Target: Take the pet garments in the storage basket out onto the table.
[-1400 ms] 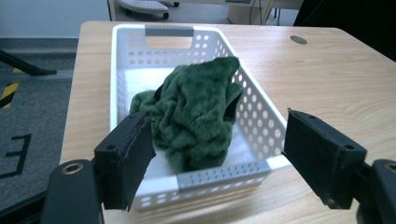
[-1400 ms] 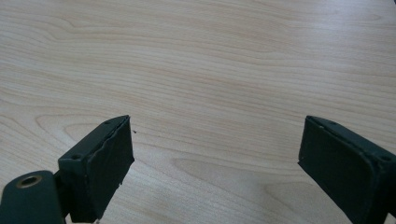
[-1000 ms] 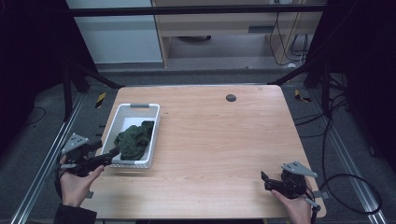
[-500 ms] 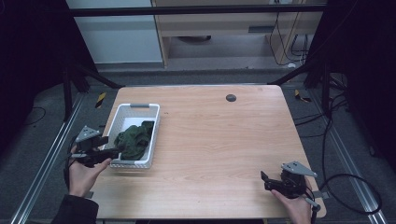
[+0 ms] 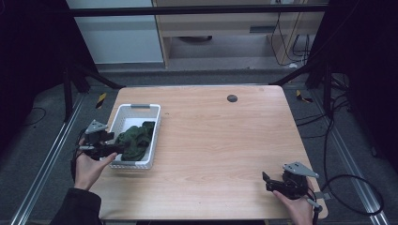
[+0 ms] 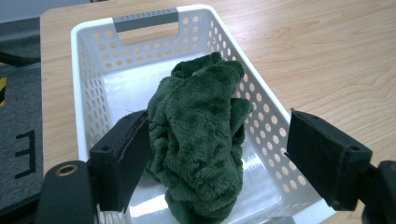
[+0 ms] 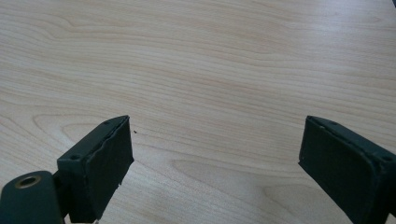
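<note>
Each tool was black with flat rectangular jaw pads; the left tool (image 5: pixel 105 149) and right tool (image 5: pixel 277 183) carried grey three-cornered plates and trailing black cables. A dark sleeve (image 5: pixel 77 207) covered the left forearm.

A white perforated plastic basket (image 5: pixel 133 136) sits on the left part of the light wooden counter (image 5: pixel 220 140), near its left edge. A crumpled dark green plush cloth (image 6: pixel 201 140) lies in the basket, heaped toward its near end. The left gripper (image 5: pixel 110 149) is at the basket's near left side, its wide-apart jaws either side of the cloth. The right gripper (image 5: pixel 270 183) rests at the counter's near right corner, well apart from the basket. A small dark round disc (image 5: pixel 232 98) lies near the far edge.
</note>
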`<action>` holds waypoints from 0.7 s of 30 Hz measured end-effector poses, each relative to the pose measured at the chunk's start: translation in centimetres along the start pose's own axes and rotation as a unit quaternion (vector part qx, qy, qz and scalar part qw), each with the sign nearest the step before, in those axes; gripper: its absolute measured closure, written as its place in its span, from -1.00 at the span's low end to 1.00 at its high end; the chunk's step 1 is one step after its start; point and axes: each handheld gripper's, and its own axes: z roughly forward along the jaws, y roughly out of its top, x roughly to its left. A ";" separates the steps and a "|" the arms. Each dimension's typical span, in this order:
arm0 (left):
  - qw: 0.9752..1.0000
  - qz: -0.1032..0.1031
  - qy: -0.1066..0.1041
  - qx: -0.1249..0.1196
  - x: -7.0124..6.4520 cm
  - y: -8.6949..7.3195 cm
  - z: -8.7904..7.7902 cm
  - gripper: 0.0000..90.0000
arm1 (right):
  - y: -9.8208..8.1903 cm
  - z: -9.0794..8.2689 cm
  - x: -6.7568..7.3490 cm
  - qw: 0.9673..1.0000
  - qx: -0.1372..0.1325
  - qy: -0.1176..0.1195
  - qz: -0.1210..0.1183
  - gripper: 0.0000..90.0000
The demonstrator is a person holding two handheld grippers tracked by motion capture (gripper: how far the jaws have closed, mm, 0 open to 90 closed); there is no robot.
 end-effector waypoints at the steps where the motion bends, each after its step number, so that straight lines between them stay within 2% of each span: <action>1: 1.000 0.000 -0.001 0.004 0.0 0.1 0.1 -0.53 | 0.0 0.0 0.0 1.000 0.000 0.000 0.001 -0.79; 10: 0.999 0.012 0.001 0.036 0.1 0.6 1.5 -0.54 | 0.0 0.1 0.0 1.000 0.004 0.003 0.001 -0.79; 21: 0.998 0.015 0.001 0.053 0.2 1.3 2.5 -0.56 | 0.0 0.1 0.0 1.000 0.005 0.001 -0.001 -0.80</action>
